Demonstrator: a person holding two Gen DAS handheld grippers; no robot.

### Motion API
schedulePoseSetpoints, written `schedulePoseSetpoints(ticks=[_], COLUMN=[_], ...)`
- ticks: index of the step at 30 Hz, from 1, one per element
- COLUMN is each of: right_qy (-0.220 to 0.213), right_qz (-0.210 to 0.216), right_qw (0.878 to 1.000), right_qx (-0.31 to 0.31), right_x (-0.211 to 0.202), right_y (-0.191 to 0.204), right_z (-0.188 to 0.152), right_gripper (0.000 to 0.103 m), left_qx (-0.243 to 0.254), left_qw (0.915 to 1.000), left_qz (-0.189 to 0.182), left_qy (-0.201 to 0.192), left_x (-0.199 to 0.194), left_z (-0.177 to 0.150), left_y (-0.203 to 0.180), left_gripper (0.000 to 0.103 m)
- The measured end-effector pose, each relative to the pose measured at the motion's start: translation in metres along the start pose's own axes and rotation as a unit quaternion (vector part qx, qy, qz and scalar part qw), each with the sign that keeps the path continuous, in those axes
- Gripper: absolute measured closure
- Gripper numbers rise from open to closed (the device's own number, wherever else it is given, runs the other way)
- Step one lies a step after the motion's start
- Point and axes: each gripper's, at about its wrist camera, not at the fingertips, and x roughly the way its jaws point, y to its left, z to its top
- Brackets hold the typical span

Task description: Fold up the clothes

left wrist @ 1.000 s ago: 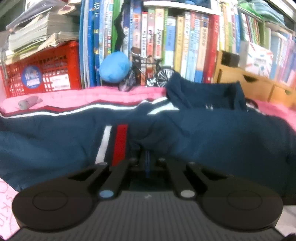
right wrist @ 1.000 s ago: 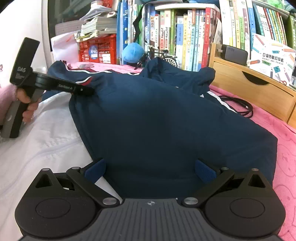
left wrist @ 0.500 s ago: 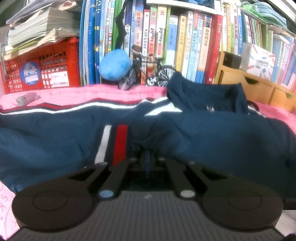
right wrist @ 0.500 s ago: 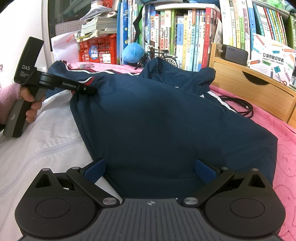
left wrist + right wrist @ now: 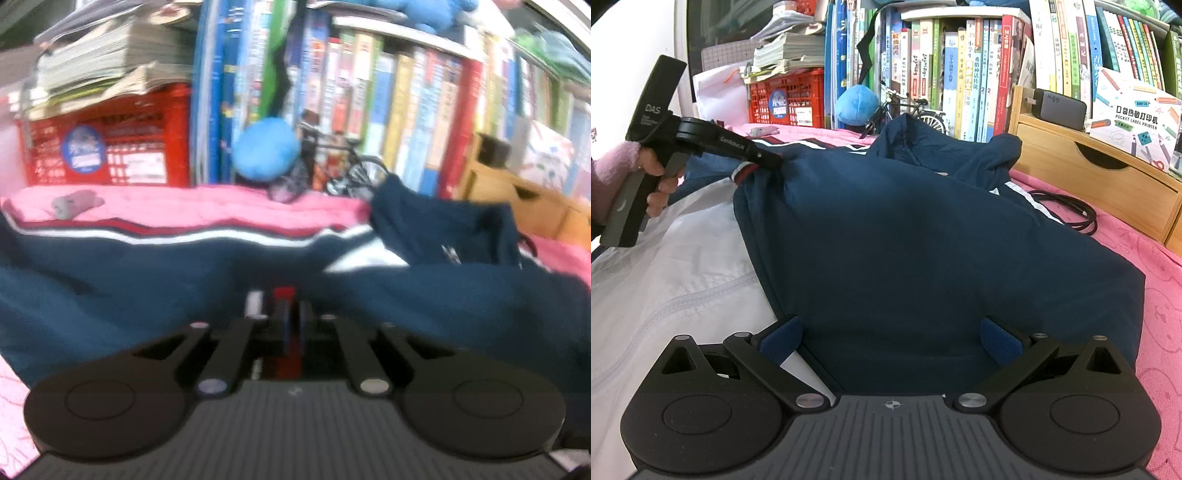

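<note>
You are holding the left gripper (image 5: pixel 768 159) at the far left of the navy jacket (image 5: pixel 923 251), where its tips are sitting on the striped cuff (image 5: pixel 746 170). Its jaws are just starting to open, and in the left wrist view the red and white cloth is still lying between them, so the cuff is not yet free. Your hand (image 5: pixel 653 181) is wrapping the handle, with a pink sleeve (image 5: pixel 613 166) showing behind it.

The right gripper (image 5: pixel 890 336) is standing wide open over the near hem of the jacket, holding nothing. Its blue pads (image 5: pixel 997 339) are sitting one on each side of the hem, and I cannot tell if they are touching the cloth.

The jacket is lying on the pink blanket (image 5: pixel 1160 306), partly over a white garment (image 5: pixel 665 280) on the left. The body is running from the near hem away to the collar, close to the bookshelf (image 5: pixel 960 74), and the striped sleeve is stretching out to the left along the far side.

I think the next fold depends on this: the sleeve is lying across the body's long line, and the left gripper is the nearer one to it, while the right one is nearer to the hem.
</note>
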Motion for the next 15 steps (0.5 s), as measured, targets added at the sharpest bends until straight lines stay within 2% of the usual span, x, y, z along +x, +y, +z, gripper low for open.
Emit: schedulePoseSetpoints(ticks=[2,3,5,6,7,9,12,15], right_qy=[0.000,0.000,0.000,0.000,0.000,0.000,0.000,0.000], right_qz=[0.000,0.000,0.000,0.000,0.000,0.000,0.001,0.000], right_qw=[1.000,1.000,1.000,1.000,1.000,1.000,1.000,1.000], right_qx=[0.000,0.000,0.000,0.000,0.000,0.000,0.000,0.000], right_x=[0.000,0.000,0.000,0.000,0.000,0.000,0.000,0.000], right_y=[0.000,0.000,-0.001,0.000,-0.001,-0.001,-0.001,-0.001], right_z=[0.000,0.000,0.000,0.000,0.000,0.000,0.000,0.000], right_gripper=[0.000,0.000,0.000,0.000,0.000,0.000,0.000,0.000], left_qx=[-0.033,-0.028,-0.006,0.003,0.013,0.023,0.023,0.014], left_qw=[0.9992,0.9990,0.9969,0.9959,0.9946,0.9935,0.9949,0.9972], left_qz=[0.017,0.008,-0.023,-0.034,-0.045,-0.057,-0.063,-0.053], left_qy=[-0.016,-0.035,-0.076,-0.084,-0.093,-0.096,-0.075,-0.050], left_x=[-0.008,-0.016,-0.036,-0.042,-0.047,-0.051,-0.042,-0.032], left_z=[0.004,0.006,0.010,0.012,0.014,0.017,0.013,0.002], left_y=[0.005,0.002,-0.007,-0.010,-0.014,-0.021,-0.025,-0.023], left_gripper=[0.086,0.084,0.071,0.059,0.053,0.053,0.053,0.053])
